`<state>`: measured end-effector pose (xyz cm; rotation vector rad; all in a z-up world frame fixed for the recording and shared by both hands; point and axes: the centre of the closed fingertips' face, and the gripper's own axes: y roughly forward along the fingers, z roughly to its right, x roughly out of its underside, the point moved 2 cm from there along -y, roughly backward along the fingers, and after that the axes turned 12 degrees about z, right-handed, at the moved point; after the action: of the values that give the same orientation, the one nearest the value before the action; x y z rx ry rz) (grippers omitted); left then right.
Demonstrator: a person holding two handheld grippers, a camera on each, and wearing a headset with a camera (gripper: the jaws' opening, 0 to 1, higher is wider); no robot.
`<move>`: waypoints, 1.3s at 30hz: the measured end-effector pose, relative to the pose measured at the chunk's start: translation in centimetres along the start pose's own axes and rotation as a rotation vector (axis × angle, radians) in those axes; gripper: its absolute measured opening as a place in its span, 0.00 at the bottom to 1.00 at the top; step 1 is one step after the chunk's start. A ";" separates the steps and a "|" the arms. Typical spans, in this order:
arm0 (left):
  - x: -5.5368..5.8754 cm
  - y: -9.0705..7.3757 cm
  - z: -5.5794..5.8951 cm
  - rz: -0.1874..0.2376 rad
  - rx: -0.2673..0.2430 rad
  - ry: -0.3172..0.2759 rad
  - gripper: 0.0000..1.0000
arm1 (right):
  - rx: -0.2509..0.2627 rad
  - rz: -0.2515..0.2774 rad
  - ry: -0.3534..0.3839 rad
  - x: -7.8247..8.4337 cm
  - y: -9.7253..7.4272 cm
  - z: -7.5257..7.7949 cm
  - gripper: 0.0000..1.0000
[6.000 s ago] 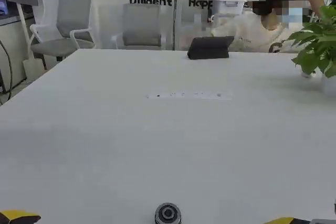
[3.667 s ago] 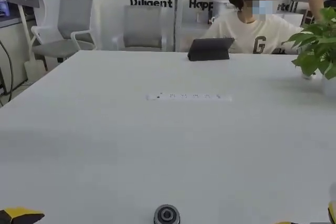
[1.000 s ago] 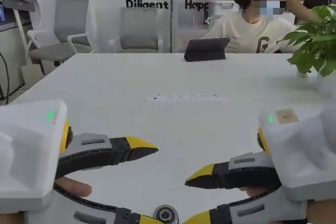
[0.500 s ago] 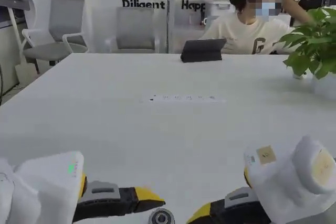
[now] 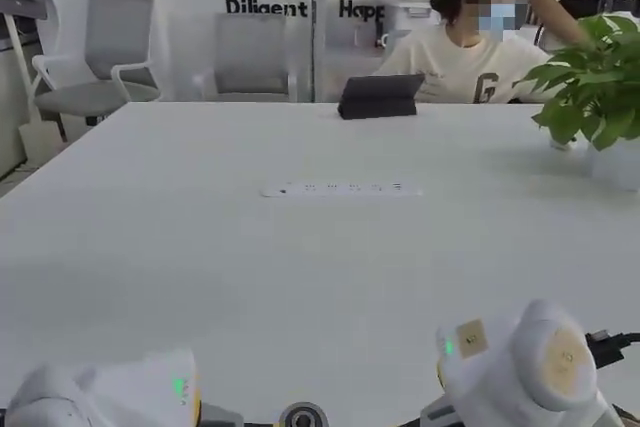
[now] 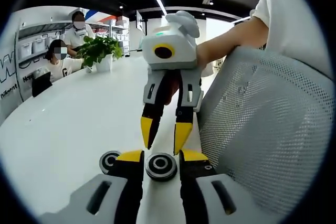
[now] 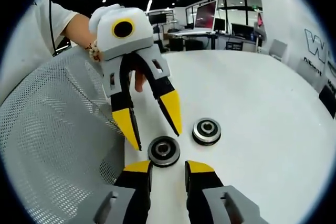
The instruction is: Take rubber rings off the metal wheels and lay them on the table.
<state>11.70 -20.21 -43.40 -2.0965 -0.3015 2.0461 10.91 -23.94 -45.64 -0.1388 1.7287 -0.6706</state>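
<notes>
Along the near edge of the white worktop (image 5: pixel 200 277), the left tool (image 6: pixel 161 156) and right tool (image 7: pixel 168 167) face each other, jaws apart on both. Between their yellow tips a metal wheel (image 7: pixel 164 151) lies flat: a black rubber ring (image 7: pixel 151 152) around a silver hub. A second wheel (image 7: pixel 207 131) lies just beside it. Beyond the far edge, lettering (image 5: pixel 266 7) reads "Diligent"; a seated person's shirt (image 5: pixel 450 57) shows "G".
</notes>
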 end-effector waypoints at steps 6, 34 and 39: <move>0.9 0.2 -0.1 -0.024 0.001 0.007 0.18 | -0.023 -0.025 -0.015 0.5 0.4 -0.5 0.21; 1.4 0.6 -0.1 -0.039 0.013 0.106 0.07 | 0.004 -0.048 -0.147 0.9 0.7 0.1 0.11; 1.4 0.6 -0.2 -0.038 0.011 0.108 0.07 | 0.014 -0.041 -0.146 0.7 0.5 0.4 0.00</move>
<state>11.91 -20.35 -44.89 -2.1680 -0.3090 1.9011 11.16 -23.95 -46.60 -0.2085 1.5840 -0.6860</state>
